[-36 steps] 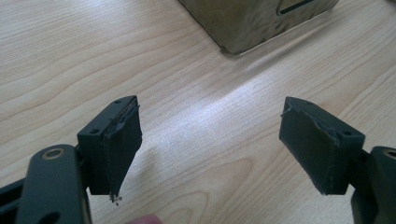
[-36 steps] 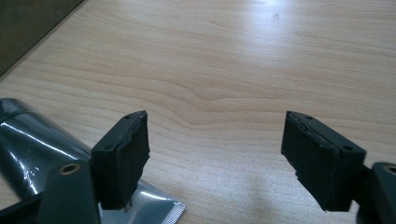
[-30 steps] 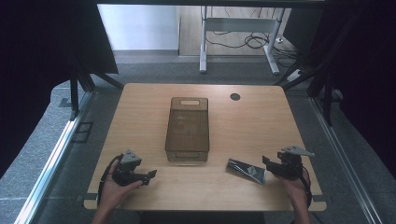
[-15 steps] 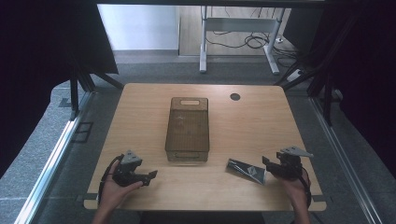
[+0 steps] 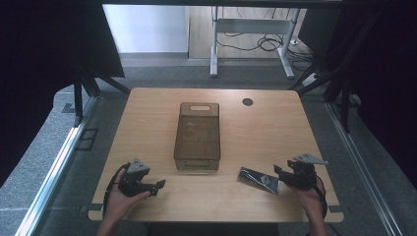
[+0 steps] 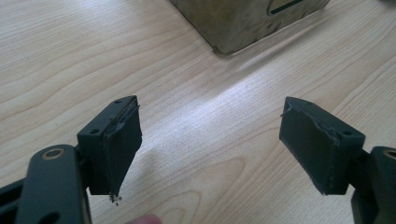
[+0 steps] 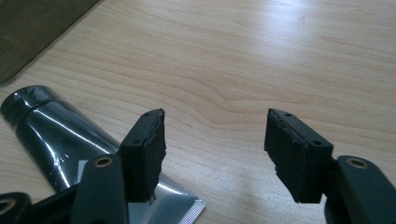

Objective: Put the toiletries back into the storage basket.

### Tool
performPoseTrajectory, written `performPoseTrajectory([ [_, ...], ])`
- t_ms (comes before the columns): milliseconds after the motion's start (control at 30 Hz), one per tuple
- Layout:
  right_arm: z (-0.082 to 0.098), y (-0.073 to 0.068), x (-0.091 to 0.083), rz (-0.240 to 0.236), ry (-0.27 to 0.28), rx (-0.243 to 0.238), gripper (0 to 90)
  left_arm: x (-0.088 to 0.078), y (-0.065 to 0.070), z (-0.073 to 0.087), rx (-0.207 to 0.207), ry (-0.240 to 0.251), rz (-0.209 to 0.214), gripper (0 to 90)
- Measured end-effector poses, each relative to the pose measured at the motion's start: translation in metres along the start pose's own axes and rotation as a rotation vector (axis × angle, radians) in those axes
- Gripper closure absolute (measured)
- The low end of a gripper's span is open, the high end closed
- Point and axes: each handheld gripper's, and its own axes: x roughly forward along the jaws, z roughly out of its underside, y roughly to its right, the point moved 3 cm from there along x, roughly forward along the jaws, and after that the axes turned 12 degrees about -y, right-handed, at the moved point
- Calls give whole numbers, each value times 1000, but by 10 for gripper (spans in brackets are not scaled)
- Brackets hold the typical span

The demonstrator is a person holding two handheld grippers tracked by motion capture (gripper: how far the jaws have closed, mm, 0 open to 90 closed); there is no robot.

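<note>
The glossy black squeeze tube with a crimped silver end (image 5: 259,179) lies loose near the desk's (image 5: 275,132) front edge, not yet lifted. The right gripper (image 7: 212,156), jaws parted and just closing, straddles bare wood beside it. The left gripper (image 6: 210,149) gapes empty near the tinted transparent plastic bin (image 5: 197,135).

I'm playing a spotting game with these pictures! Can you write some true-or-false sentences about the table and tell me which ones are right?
1. The black tube lies inside the brown bin. False: it lies on the table, beside the bin.
2. The left hand-held gripper holds nothing. True.
3. The tube's crimped flat end points toward the right hand-held gripper. True.
4. The right hand-held gripper squeezes the tube. False: its jaws have just been closing, but the gap between them is empty and the tube lies off to one side.
5. The bin lies tipped over. False: it stands upright.
</note>
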Motion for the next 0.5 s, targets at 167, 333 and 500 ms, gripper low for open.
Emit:
performPoseTrajectory([
  [167,-3,-2,-3,-15,-1,-17,452,0,1,0,-4,-2,1,212],
  [333,-9,-8,-4,-20,-30,-49,510,0,0,-1,-9,-3,3,212],
  [500,-13,-17,-6,-47,-87,-104,571,3,0,-2,1,-11,11,211],
])
